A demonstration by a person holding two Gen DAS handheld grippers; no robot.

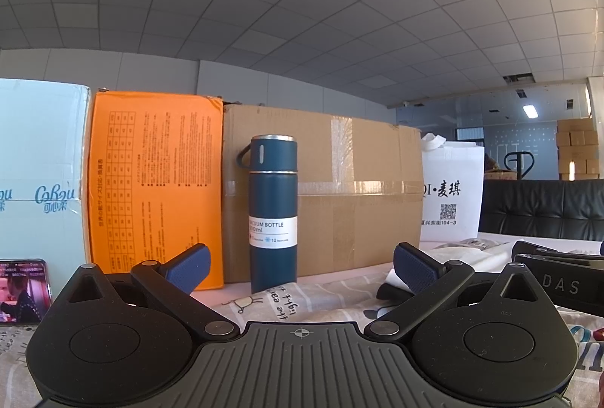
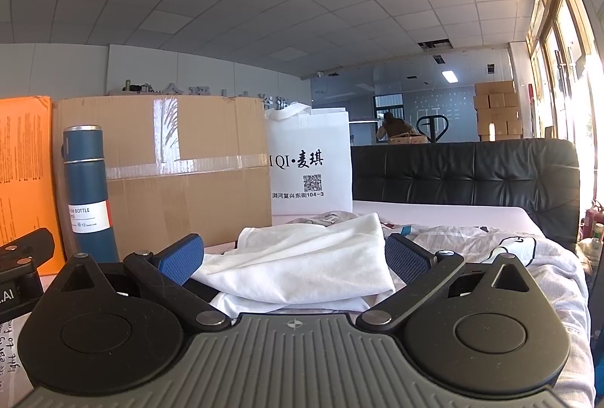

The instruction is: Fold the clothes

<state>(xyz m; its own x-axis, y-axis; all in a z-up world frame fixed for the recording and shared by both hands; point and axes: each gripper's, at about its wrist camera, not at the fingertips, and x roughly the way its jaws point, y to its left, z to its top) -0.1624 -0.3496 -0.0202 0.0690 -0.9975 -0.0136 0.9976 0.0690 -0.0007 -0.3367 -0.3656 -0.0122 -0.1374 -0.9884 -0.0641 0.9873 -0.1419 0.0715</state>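
Both tongs released: left tongs [image 1: 300, 266], right tongs [image 2: 292, 257]; white garment [image 2: 302, 257] crumpled, long axis sideways.

Blue flask [image 1: 273, 211] at the back of the bench, its white label reading "VACUUM BOTTLE", a partly cut "00ml" beneath, then "12 hours cold". Pale box [image 1: 39, 173] at the far left carries the brand "CoRou" in teal script. White tote bag [image 2: 309, 162] shows "QI·麦琪", a QR code, and an address line ending "104-3". The other gripper's black body [image 1: 558, 285] reads "DAS"; from the right wrist view, ".AI" [image 2: 7, 295]. Orange box [image 1: 156, 189]: small print, too fine to read. Printed cloth [image 1: 279, 298]: handwriting-style words, upside down, not legible.
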